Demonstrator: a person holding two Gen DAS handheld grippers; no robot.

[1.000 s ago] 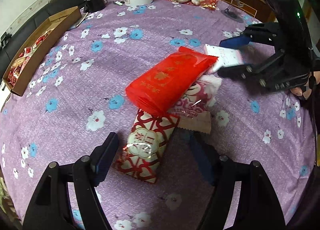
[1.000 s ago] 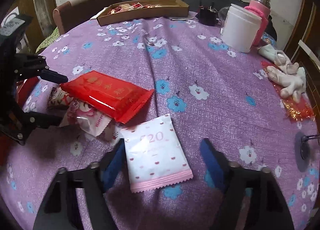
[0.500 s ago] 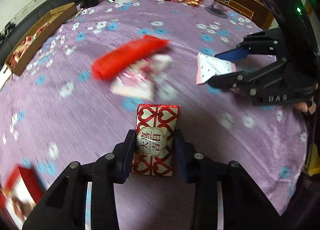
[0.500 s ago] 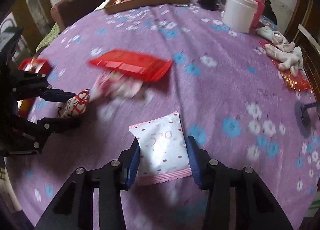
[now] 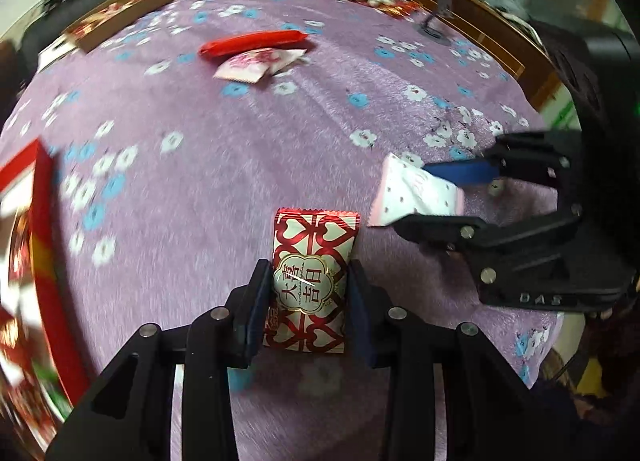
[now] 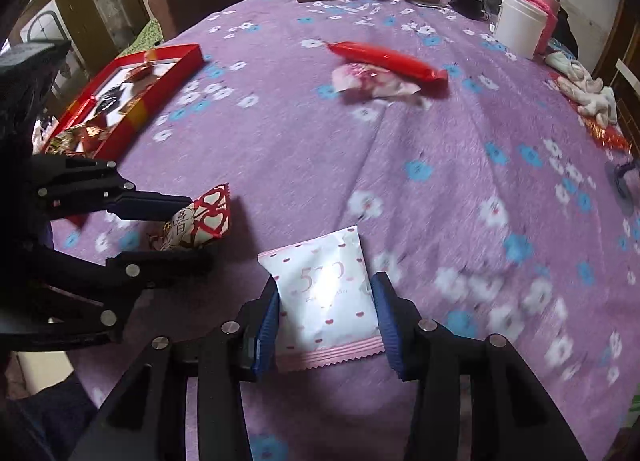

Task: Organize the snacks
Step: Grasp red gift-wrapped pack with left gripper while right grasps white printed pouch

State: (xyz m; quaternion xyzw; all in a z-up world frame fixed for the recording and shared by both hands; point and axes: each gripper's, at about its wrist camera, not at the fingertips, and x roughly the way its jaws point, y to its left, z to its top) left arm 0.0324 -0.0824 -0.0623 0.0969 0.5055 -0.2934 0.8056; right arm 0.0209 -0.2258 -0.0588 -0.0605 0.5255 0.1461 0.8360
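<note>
Left gripper point(image 5: 308, 297), jaws nearly closed, clamps a red-and-white heart-patterned snack packet point(image 5: 310, 281) above the purple floral tablecloth point(image 5: 240, 165), its long axis running along the fingers. Right gripper point(image 6: 326, 321) likewise clamps a white pink-edged sachet point(image 6: 326, 293) lengthwise, serrated seam toward the camera. The open red rectangular box point(image 6: 132, 97) at the left table edge contains assorted wrapped sweets.

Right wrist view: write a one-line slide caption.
Right gripper clamps a white pink-hearted snack packet; left gripper grips a red-and-white heart-patterned packet.
</note>
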